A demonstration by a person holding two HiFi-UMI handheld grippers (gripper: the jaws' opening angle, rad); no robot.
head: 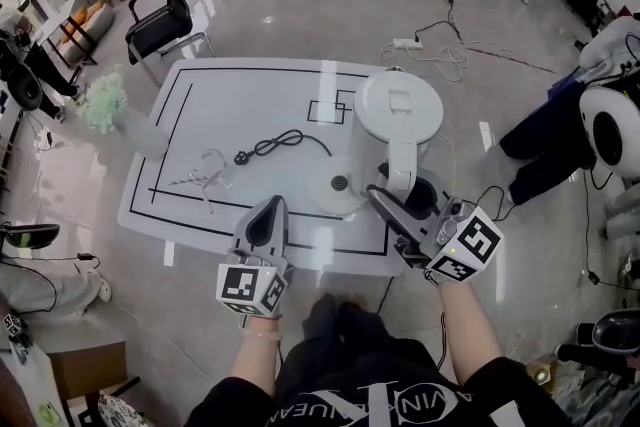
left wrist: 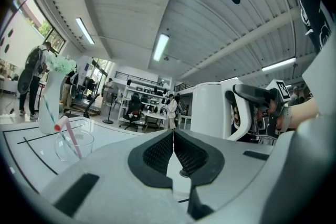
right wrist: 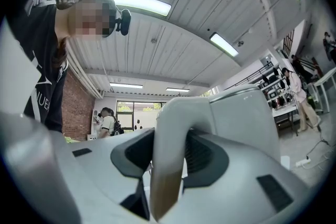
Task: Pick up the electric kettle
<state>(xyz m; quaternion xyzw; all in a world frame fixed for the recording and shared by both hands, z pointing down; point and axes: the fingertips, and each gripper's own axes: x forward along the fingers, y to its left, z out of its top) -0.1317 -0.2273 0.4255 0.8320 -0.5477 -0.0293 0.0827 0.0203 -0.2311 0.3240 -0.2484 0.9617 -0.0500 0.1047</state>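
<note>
- The white electric kettle [head: 398, 110] is off its round base [head: 335, 183], just right of it, over the right part of the table [head: 230, 90].
- The right gripper [head: 398, 203] has both pads pressed on the kettle's handle [right wrist: 170, 155].
- The left gripper [head: 268, 217], near the table's front edge, is pressed together on nothing.
- A black cord [head: 280, 145] and a glass [head: 212, 170] with a straw lie further left.
</note>
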